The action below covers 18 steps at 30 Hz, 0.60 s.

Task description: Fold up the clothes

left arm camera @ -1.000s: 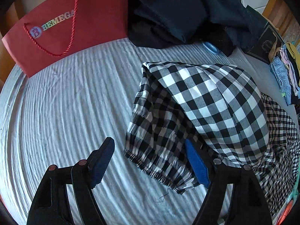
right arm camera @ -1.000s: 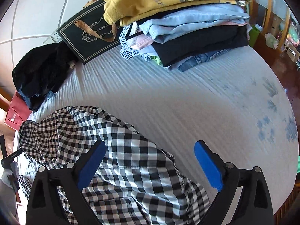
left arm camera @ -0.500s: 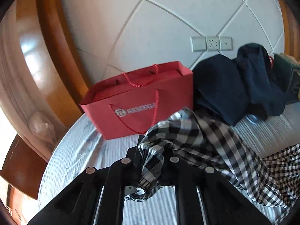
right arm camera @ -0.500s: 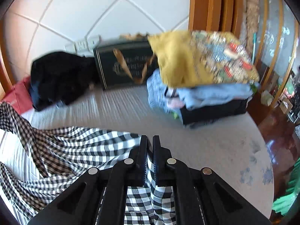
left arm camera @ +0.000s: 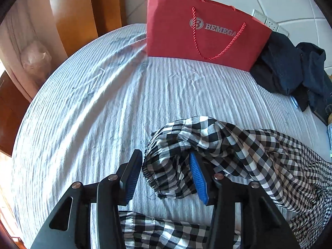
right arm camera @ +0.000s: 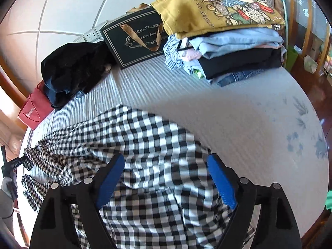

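On the striped bed [left arm camera: 87,112] we see the black-and-white checked garment [left arm camera: 244,145] crumpled, its gathered hem bunched between the spread jaws of the left gripper [left arm camera: 166,174], not pinched. Right gripper [right arm camera: 166,178] jaws likewise spread above the cloth. Behind, left to right: red bag [left arm camera: 186,39], dark clothes heap [right arm camera: 74,72], black gift bag [right arm camera: 132,41], folded clothes stack [right arm camera: 228,41].

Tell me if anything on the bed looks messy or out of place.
The checked garment lies bunched and twisted, its gathered cuff crumpled. A dark clothes heap sits unfolded beside the neat folded stack.
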Tool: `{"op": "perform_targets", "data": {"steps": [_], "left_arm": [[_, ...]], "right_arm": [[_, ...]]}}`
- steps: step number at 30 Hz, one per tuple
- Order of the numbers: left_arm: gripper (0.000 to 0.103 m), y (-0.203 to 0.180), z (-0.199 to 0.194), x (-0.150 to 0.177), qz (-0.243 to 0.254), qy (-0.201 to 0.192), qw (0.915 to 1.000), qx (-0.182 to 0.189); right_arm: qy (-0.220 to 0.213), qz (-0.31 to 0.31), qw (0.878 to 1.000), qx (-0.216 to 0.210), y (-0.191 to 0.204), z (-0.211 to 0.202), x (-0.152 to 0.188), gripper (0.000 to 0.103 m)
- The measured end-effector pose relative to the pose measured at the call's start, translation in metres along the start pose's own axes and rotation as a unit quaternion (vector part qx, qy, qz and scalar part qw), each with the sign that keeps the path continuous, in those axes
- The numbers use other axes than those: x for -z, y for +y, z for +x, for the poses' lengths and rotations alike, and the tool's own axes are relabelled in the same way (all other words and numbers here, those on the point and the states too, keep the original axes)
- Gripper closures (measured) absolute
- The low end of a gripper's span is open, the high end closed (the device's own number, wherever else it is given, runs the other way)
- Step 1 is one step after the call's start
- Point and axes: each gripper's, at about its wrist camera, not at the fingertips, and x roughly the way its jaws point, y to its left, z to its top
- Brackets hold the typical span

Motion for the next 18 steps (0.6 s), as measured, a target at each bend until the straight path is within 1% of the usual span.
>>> {"op": "perform_targets", "data": {"steps": [1, 2, 3, 4, 7, 9, 10, 11, 12, 13, 14, 15, 16, 17, 18], "left_arm": [[0.049, 0.0, -0.006, 0.002, 0.004, -0.006, 1.0, 0.002], [0.043, 0.0, -0.012, 0.003, 0.008, -0.01, 0.9999, 0.006], [0.037, 0.0, -0.016, 0.003, 0.016, -0.011, 0.9997, 0.013], [0.036, -0.002, -0.019, 0.003, 0.025, -0.011, 0.9995, 0.018], [0.036, -0.013, -0.016, -0.003, 0.051, -0.009, 0.9983, 0.025], [0.036, -0.024, -0.006, -0.009, 0.058, 0.002, 0.9979, 0.029], [0.036, -0.03, 0.001, -0.013, 0.057, 0.009, 0.9979, 0.027], [0.036, -0.034, 0.008, -0.016, 0.054, 0.015, 0.9981, 0.026], [0.036, -0.037, 0.012, -0.017, 0.049, 0.019, 0.9983, 0.024], [0.037, -0.04, 0.017, -0.019, 0.044, 0.022, 0.9986, 0.02], [0.053, -0.041, 0.023, -0.022, 0.038, 0.024, 0.9989, 0.01], [0.083, -0.042, 0.03, -0.025, 0.032, 0.026, 0.9991, 0.0], [0.094, -0.043, 0.035, -0.028, 0.025, 0.028, 0.9992, -0.008], [0.097, -0.042, 0.039, -0.029, 0.019, 0.028, 0.9994, -0.011], [0.097, -0.041, 0.04, -0.028, 0.017, 0.027, 0.9994, -0.013]], "right_arm": [[0.011, 0.003, 1.0, 0.003, -0.001, 0.008, -0.001, 0.003], [0.023, 0.005, 1.0, 0.005, -0.002, 0.016, -0.003, 0.002], [0.034, 0.008, 0.999, 0.008, -0.003, 0.024, -0.004, 0.002], [0.045, 0.01, 0.999, 0.011, -0.004, 0.032, -0.006, 0.002], [0.079, 0.018, 0.997, 0.019, -0.006, 0.055, -0.01, 0.002], [0.102, 0.024, 0.994, 0.024, -0.008, 0.071, -0.013, 0.005], [0.113, 0.026, 0.993, 0.027, -0.009, 0.079, -0.014, 0.034], [0.115, 0.023, 0.993, 0.031, -0.007, 0.082, -0.015, 0.06], [0.097, 0.005, 0.994, 0.04, 0.002, 0.075, -0.016, 0.062], [0.073, -0.01, 0.996, 0.044, 0.01, 0.063, -0.017, 0.081], [0.036, -0.022, 0.998, 0.038, 0.018, 0.04, -0.018, 0.093], [-0.001, -0.034, 0.999, 0.032, 0.026, 0.018, -0.019, 0.093], [-0.038, -0.045, 0.998, 0.026, 0.034, -0.004, -0.02, 0.093], [-0.069, -0.057, 0.996, 0.02, 0.04, -0.026, -0.02, 0.093], [-0.081, -0.069, 0.994, 0.012, 0.042, -0.045, -0.015, 0.093]]}}
